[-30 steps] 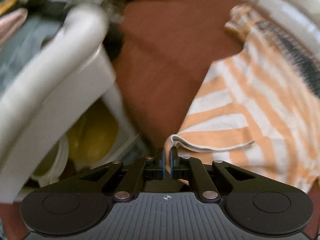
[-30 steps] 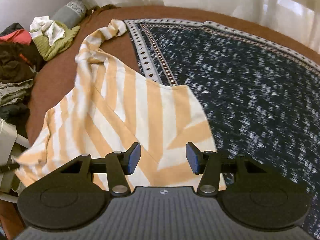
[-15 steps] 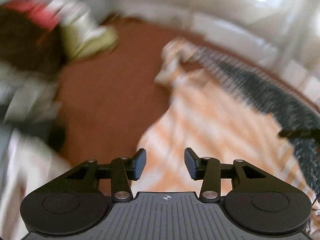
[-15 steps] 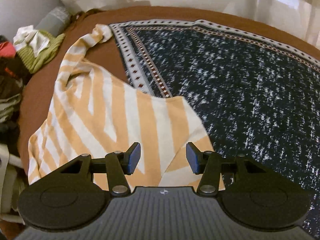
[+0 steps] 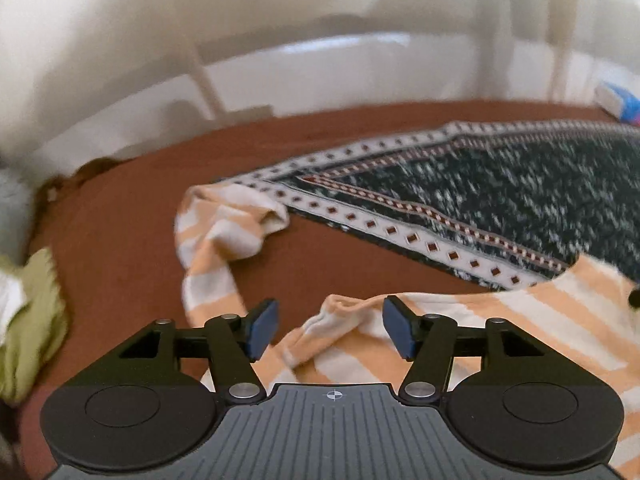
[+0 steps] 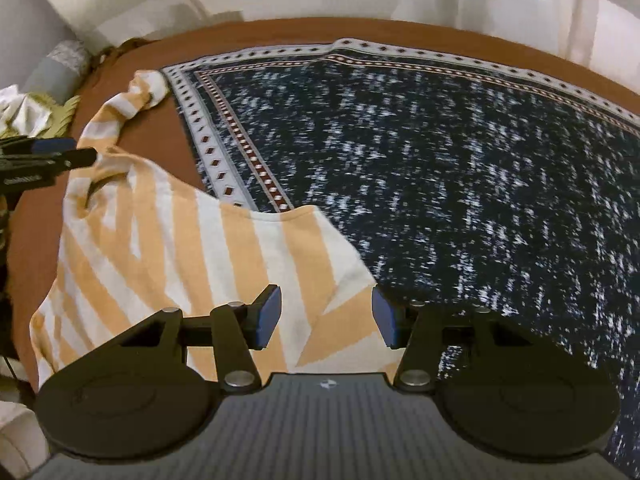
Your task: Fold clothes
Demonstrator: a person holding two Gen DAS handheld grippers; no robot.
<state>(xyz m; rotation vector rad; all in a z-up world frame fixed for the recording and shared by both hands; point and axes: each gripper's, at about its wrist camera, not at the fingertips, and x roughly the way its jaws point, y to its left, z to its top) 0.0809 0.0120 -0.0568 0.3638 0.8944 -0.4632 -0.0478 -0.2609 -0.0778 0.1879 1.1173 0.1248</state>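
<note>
- the striped shirt (image 6: 168, 248) lies spread on the brown bed (image 5: 120, 216), partly over the patterned blanket (image 6: 440, 168), long axis running away toward its twisted sleeve (image 5: 224, 228)
- left gripper (image 5: 329, 330) has just been opening, fingers apart over a bunched shirt edge, nothing pinched
- right gripper (image 6: 326, 316) hovers over the near hem, fingers apart too
- left looks nearer that sleeve

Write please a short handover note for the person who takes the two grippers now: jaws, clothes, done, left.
Left gripper: jaws have just been opening, nothing between them, above a bunched edge of the orange-and-white striped cotton shirt.
Right gripper: open, empty, above the shirt's near corner.
Shirt lies crumpled, partly on the dark speckled bordered cloth.
Done: no fold yet.
Left: flatten, fold.
</note>
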